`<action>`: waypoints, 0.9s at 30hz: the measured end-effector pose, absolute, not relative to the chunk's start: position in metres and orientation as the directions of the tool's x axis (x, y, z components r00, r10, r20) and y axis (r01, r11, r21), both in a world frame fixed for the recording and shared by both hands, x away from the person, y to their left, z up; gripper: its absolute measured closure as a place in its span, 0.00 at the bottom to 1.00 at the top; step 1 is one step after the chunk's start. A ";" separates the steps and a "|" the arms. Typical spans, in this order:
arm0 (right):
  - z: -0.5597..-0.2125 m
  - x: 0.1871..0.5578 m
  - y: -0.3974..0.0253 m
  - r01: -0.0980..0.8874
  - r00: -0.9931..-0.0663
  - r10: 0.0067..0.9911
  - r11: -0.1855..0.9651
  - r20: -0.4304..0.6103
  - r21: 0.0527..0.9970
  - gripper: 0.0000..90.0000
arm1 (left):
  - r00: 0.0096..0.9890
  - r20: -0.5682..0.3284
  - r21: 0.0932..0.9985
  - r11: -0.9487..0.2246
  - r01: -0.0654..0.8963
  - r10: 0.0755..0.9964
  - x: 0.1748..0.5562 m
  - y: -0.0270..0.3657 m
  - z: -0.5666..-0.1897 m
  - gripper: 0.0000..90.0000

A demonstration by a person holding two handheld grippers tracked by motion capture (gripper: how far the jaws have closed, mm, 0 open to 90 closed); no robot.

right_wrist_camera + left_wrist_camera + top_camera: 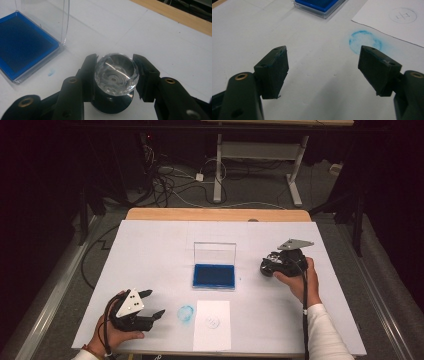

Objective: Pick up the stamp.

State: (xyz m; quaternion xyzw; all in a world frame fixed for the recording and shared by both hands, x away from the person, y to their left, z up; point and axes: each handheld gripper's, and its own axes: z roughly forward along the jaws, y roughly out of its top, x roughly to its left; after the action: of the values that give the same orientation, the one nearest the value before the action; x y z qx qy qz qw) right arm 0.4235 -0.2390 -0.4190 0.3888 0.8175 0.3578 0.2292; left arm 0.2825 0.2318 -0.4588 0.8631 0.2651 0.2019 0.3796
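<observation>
A stamp with a clear faceted knob (115, 73) and a dark round base (112, 103) sits between the jaws of my right gripper (115, 58), which is shut on the knob. I cannot tell whether the base touches the table. In the high view the right gripper (267, 267) is just right of the blue ink pad (214, 276), whose clear lid (215, 252) stands open. My left gripper (156, 302) is open and holds nothing at the front left, its jaws toward a blue ink smudge (185, 314). A white paper (212, 325) bears a faint round stamp mark (213, 321).
The white table cover (150, 250) ends in a wooden edge (215, 214) at the back. Beyond it are cables on the floor and a table frame (218, 170). In the left gripper view the smudge (365, 42) lies ahead, and the paper (397, 20) is to its right.
</observation>
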 end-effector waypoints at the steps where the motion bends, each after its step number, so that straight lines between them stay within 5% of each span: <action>1: -0.416 0.421 -0.239 0.466 -0.594 0.799 0.436 -0.092 0.770 0.64 | 0.779 0.146 0.762 -0.571 0.304 0.610 0.283 0.232 -0.459 0.26; 27: -0.383 0.392 -0.244 0.365 -0.631 0.769 0.408 -0.100 0.837 0.64 | 0.776 0.147 0.767 -0.566 0.302 0.614 0.286 0.232 -0.458 0.26</action>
State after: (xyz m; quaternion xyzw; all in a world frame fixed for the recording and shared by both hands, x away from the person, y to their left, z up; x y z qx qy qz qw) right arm 0.3915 -0.2444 -0.3826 0.3533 0.8026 0.4139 0.2443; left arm 0.2864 0.2317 -0.4585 0.8610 0.2658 0.2036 0.3828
